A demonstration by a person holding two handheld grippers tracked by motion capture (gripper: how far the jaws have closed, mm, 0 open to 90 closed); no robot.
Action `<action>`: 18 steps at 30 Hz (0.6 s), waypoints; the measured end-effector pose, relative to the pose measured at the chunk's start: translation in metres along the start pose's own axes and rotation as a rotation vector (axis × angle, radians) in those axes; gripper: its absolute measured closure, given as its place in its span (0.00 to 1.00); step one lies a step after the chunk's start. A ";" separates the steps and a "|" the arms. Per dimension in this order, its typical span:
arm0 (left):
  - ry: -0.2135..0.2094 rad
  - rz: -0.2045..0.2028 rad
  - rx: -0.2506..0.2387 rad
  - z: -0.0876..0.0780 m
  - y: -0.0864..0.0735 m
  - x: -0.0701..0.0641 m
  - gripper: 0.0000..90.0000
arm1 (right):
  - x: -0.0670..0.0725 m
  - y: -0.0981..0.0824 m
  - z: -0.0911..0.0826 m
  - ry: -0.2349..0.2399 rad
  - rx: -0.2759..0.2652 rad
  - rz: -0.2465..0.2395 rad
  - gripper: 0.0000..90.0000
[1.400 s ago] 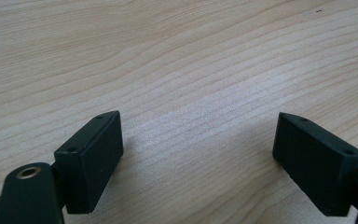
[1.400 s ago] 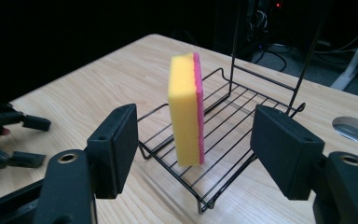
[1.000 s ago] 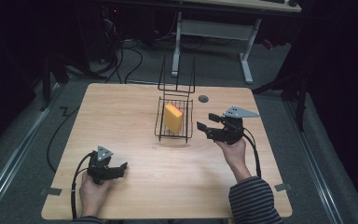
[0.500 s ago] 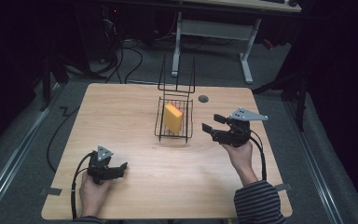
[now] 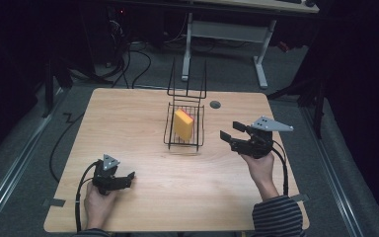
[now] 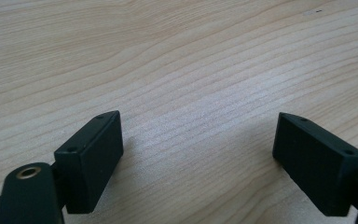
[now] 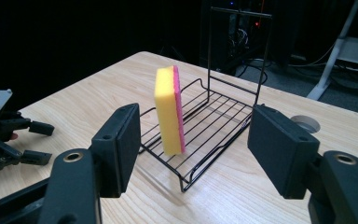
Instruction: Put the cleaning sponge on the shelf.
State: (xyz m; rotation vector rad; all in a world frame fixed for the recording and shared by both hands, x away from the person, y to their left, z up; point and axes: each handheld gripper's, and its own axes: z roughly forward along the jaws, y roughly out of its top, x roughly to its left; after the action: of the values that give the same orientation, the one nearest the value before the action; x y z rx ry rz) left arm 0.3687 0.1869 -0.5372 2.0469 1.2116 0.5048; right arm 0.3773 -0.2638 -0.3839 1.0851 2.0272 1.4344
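A yellow-and-pink sponge point(image 5: 183, 124) is standing on edge inside the black wire rack point(image 5: 197, 140) at the centre of the worktop point(image 5: 128, 118). The right tool point(image 5: 229, 137) is hovering at centre right with jaws spread and empty, aiming at the rack. The left tool point(image 5: 126, 178) is sitting low at lower left, likewise gaping over bare wood.

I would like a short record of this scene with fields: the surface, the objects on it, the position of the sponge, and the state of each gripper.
surface: wooden table, with a round hole near its far edge
rack: black wire rack, at the middle of the table
sponge: yellow sponge with a pink layer, standing on edge in the rack
left gripper: open, holds nothing, low over the near left of the table
right gripper: open, holds nothing, to the right of the rack, pointing at it
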 end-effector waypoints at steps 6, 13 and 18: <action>0.000 0.000 0.000 0.000 0.000 0.000 0.18 | 0.000 -0.003 -0.007 -0.023 0.001 0.001 0.40; 0.000 0.001 0.000 0.000 0.000 0.000 0.19 | -0.004 -0.014 -0.019 -0.048 -0.004 0.020 0.40; 0.000 0.001 0.000 0.000 0.000 0.000 0.18 | -0.006 -0.019 -0.026 -0.054 -0.010 0.028 0.40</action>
State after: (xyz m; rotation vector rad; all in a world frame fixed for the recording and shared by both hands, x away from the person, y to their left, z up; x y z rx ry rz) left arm 0.3688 0.1869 -0.5372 2.0477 1.2110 0.5049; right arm 0.3555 -0.2874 -0.3926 1.1399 1.9728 1.4118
